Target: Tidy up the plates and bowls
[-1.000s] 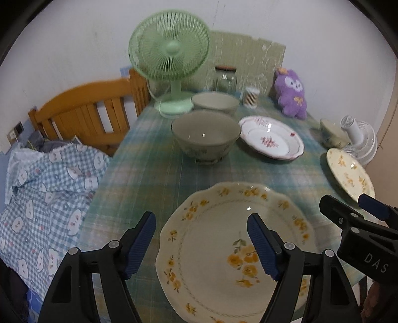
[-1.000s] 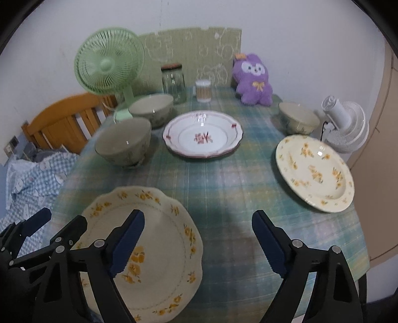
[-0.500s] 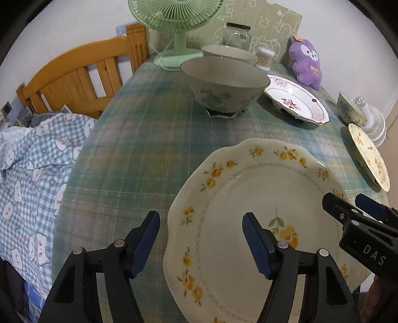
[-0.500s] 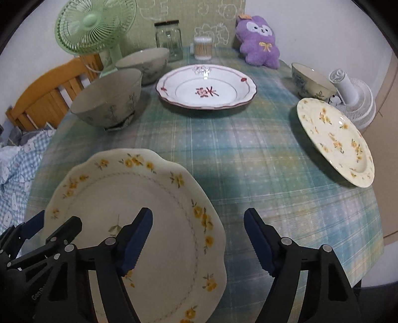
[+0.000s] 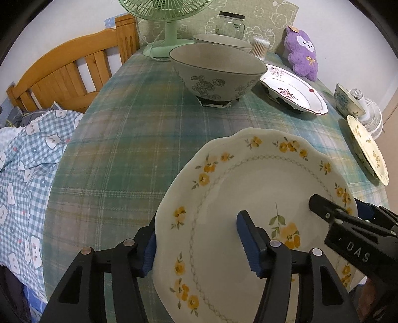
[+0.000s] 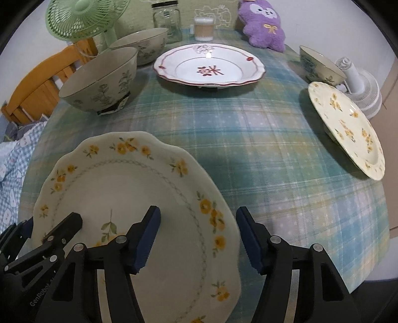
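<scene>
A cream scalloped plate with yellow flowers lies at the table's near edge. My left gripper is open, its fingers astride the plate's left rim. My right gripper is open, astride the plate's right rim. A second yellow-flower plate lies at the right. A white plate with red flowers sits in the middle. Two grey floral bowls stand at the left, a third bowl at the far right.
A green fan, glass jar, cotton-swab cup, purple plush and white fan line the back and right of the plaid table. A wooden bed frame and checked bedding lie left.
Both grippers have moved down and forward onto the near plate; each now has one finger over the plate and one outside its rim. The jaws stay open.
</scene>
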Available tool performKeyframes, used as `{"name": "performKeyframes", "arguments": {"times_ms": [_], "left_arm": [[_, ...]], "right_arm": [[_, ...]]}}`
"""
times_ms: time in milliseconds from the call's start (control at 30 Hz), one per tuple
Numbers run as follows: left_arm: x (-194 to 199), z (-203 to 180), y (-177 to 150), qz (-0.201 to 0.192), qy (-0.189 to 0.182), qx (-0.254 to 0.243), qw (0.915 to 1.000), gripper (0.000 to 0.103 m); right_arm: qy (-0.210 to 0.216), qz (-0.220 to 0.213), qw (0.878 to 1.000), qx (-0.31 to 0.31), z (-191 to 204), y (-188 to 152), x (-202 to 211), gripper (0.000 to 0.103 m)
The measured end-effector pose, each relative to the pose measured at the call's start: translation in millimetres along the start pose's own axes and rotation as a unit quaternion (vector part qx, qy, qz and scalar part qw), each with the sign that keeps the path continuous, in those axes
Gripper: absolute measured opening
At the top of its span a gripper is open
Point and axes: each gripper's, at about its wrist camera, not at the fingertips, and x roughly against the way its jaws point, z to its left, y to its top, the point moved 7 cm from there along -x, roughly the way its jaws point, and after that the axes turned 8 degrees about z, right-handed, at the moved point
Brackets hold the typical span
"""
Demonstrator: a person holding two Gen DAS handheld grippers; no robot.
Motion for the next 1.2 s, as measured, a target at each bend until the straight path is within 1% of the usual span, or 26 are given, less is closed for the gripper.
{"name": "performKeyframes", "arguments": {"times_ms": [167, 267, 400, 667, 867, 1000, 1200], "left_arm": [[0, -2, 2, 0.001, 0.012, 0.009, 0.9999, 0.061], [1, -7, 4, 0.003, 0.021, 0.008, 0.9998, 0.061], [5, -25, 8, 0.000, 0.016, -0.002, 0.9999, 0.061], [9, -62, 23, -0.009, 0.012, -0.006, 0.9999, 0.061], [3, -86, 33, -0.006, 0.012, -0.005, 0.9999, 0.061], [-4, -98, 38, 0.001, 0.013, 0.002, 0.9999, 0.061], [-17, -114, 43, 0.008, 0.013, -0.001, 0.9999, 0.061]], "right_arm": [[0.001, 0.007, 1.000, 0.008, 1, 1, 2, 0.066], [0.002, 0.012, 1.000, 0.004, -6, 3, 3, 0.066], [-0.007, -0.001, 1.000, -0.002, -25, 11, 13, 0.066], [-0.008, -0.009, 1.000, -0.006, -64, 29, 23, 0.066], [-0.008, -0.005, 1.000, -0.011, -88, 36, 20, 0.066], [-0.010, 0.002, 1.000, -0.013, -103, 40, 13, 0.066], [-0.014, 0.009, 1.000, -0.022, -120, 43, 4, 0.066]]}}
